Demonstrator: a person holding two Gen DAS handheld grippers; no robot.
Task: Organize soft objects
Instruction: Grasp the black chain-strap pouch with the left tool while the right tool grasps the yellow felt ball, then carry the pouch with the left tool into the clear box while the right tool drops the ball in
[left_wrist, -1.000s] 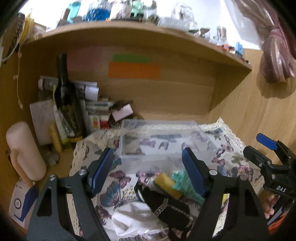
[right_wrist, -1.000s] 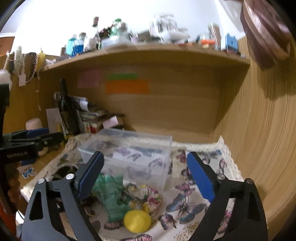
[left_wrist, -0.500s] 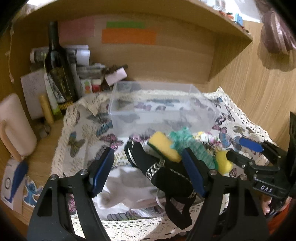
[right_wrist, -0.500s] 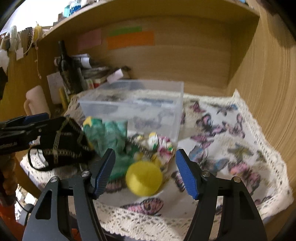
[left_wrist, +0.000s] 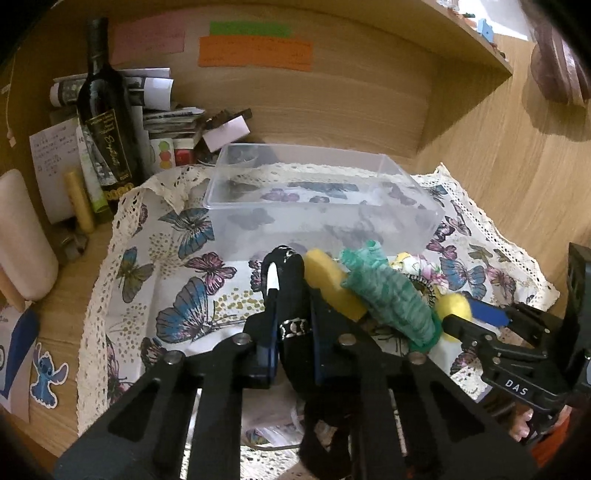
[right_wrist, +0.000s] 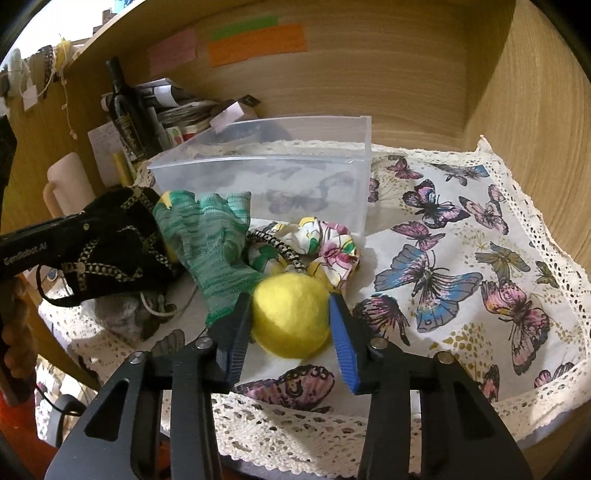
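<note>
A heap of soft things lies on the butterfly cloth (left_wrist: 177, 258) in front of a clear plastic box (left_wrist: 321, 221). My left gripper (left_wrist: 291, 293) is shut on a black fabric piece with gold trim (left_wrist: 286, 266), also seen in the right wrist view (right_wrist: 110, 240). Beside it lie a yellow sponge (left_wrist: 328, 280) and a green knitted glove (right_wrist: 214, 243). My right gripper (right_wrist: 290, 310) is closing on a yellow felt ball (right_wrist: 291, 328). Both pads touch the ball's sides. A floral fabric piece (right_wrist: 328, 243) lies just behind the ball.
A dark wine bottle (left_wrist: 105, 122), stacked papers and a cream cylinder (left_wrist: 22, 236) stand at the back left. Wooden walls close in the back and the right side (right_wrist: 535, 110). The cloth's right half (right_wrist: 461, 240) holds nothing.
Both grippers sank toward the heap. The left jaws went from wide open to shut on the black fabric piece. The right jaws narrowed until they met the yellow ball.
</note>
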